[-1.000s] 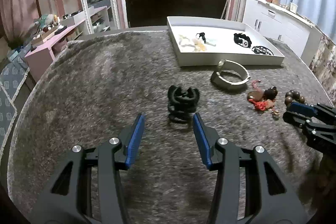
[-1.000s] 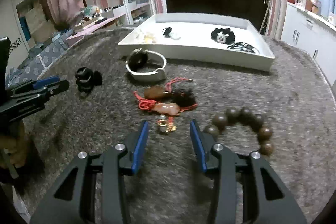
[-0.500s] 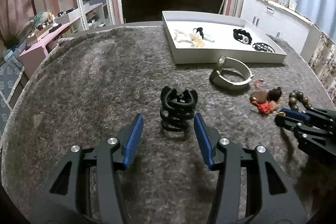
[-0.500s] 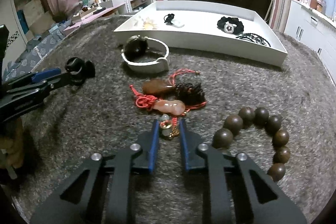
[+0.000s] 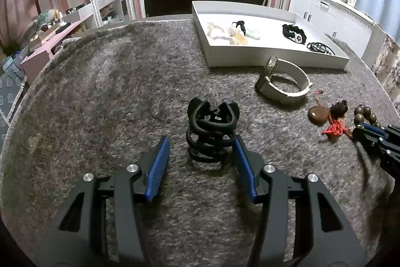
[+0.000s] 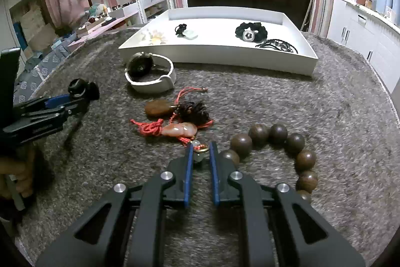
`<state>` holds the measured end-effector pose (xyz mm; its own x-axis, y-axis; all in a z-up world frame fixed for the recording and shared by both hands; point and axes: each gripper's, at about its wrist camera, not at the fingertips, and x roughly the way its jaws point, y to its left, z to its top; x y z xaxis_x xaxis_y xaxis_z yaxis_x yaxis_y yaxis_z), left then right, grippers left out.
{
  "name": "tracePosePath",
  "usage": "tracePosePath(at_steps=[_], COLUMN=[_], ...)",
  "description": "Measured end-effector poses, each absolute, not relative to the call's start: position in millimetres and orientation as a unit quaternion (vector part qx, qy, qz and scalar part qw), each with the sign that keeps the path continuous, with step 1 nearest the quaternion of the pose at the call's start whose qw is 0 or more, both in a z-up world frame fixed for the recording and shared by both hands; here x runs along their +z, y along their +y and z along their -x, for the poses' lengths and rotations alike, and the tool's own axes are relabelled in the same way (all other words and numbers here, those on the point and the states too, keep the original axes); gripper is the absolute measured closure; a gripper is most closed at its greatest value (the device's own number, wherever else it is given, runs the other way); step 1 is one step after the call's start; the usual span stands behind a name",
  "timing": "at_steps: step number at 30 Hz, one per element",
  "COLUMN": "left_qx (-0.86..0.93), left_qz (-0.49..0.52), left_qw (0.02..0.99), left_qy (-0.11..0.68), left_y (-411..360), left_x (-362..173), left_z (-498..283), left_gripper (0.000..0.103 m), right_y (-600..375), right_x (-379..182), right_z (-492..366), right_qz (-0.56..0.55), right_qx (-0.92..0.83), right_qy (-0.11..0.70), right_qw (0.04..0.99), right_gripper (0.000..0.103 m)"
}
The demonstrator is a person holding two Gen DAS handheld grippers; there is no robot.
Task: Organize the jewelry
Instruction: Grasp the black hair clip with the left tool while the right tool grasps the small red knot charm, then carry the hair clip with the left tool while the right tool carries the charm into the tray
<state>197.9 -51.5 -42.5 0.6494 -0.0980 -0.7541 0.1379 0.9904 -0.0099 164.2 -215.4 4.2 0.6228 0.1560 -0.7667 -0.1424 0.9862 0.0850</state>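
Note:
A black hair claw (image 5: 211, 131) stands on the grey shaggy cloth between the blue pads of my left gripper (image 5: 200, 142), which is open. The right pad is close to the claw and the left pad is apart from it. My right gripper (image 6: 201, 148) is shut on the pale bead and gold ring at the near end of a red-cord charm (image 6: 178, 129). The rest of the charm lies on the cloth. The right wrist view has the left gripper (image 6: 75, 101) at the left by the claw (image 6: 82, 89). The right gripper (image 5: 360, 129) shows at the right edge of the left wrist view.
A white tray (image 6: 225, 59) at the back holds a black scrunchie (image 6: 251, 33), black hair ties and pale clips. A white-strapped watch (image 6: 150, 76) lies in front of it. A brown wooden bead bracelet (image 6: 275, 134) curls right of my right gripper. A hand (image 6: 17, 172) grips the left tool.
My right gripper has closed from open onto the charm's bead end. My left gripper has moved forward and down until its fingers flank the hair claw.

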Motion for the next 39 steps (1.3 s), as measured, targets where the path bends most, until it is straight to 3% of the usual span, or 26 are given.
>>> tracePosePath(at_steps=[2, 5, 12, 13, 15, 39], left_qx=[-0.065, -0.07, -0.069, -0.069, -0.073, -0.076], left_qz=[-0.024, -0.025, -0.03, -0.03, -0.029, -0.029], left_qw=[0.907, 0.903, 0.909, 0.909, 0.907, 0.925], left_qy=[0.416, 0.423, 0.409, 0.41, 0.414, 0.372], left_y=[-52, -55, -62, -63, -64, -51], left_x=[-44, -46, -40, -40, -42, -7], left_z=[-200, -205, -212, -213, -215, -174], left_gripper=[0.052, 0.061, 0.059, 0.069, 0.074, 0.074], right_y=[-216, -216, -217, -217, -217, -257], right_x=[4, 4, 3, 3, 4, 62], right_z=[-164, -164, -164, -164, -164, -160], right_qz=[-0.009, -0.013, -0.013, -0.014, -0.015, 0.009], right_qx=[0.084, 0.086, 0.087, 0.088, 0.088, 0.039], right_qy=[0.426, 0.426, 0.426, 0.426, 0.425, 0.352], right_qw=[0.901, 0.901, 0.901, 0.9, 0.901, 0.935], right_gripper=[0.09, 0.09, 0.09, 0.09, 0.09, 0.09])
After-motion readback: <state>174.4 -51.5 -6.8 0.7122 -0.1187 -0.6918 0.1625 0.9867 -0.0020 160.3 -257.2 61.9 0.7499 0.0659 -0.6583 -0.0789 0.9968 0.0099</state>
